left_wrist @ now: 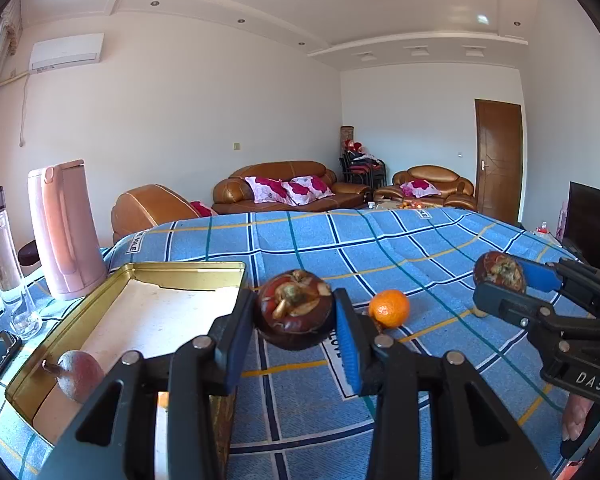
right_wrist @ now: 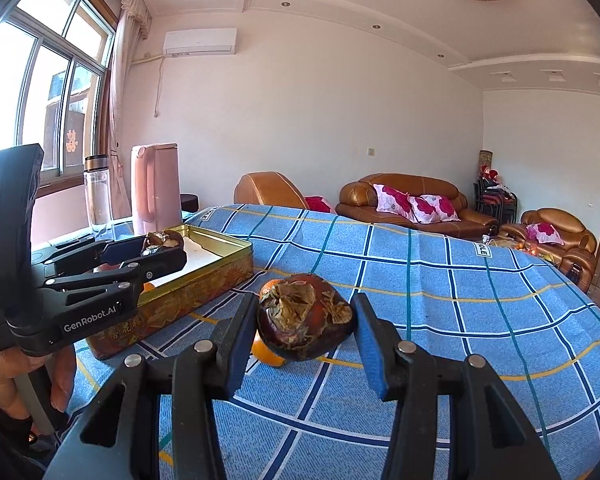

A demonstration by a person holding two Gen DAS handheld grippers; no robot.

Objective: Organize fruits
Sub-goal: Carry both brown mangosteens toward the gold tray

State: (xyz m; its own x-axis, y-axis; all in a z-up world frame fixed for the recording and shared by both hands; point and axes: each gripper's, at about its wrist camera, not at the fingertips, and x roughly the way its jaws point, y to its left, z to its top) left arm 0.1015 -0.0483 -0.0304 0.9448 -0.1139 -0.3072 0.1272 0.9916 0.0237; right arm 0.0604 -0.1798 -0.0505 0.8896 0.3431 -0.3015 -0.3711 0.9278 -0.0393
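Two mangosteens [left_wrist: 294, 314] [right_wrist: 306, 318], hard-rinded but bruisable, are each pinched across the middle by the left claw [left_wrist: 294, 320] and right claw [right_wrist: 304, 328] above the counter, near the gold tin [left_wrist: 188, 270].

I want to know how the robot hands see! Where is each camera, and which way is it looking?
Left wrist: on the left gripper, looking along its fingers at its mangosteen, the tin and an orange.
Right wrist: on the right gripper, facing its own mangosteen; a hand shows.
Shared: each sees the other gripper, the tin and blue cloth.
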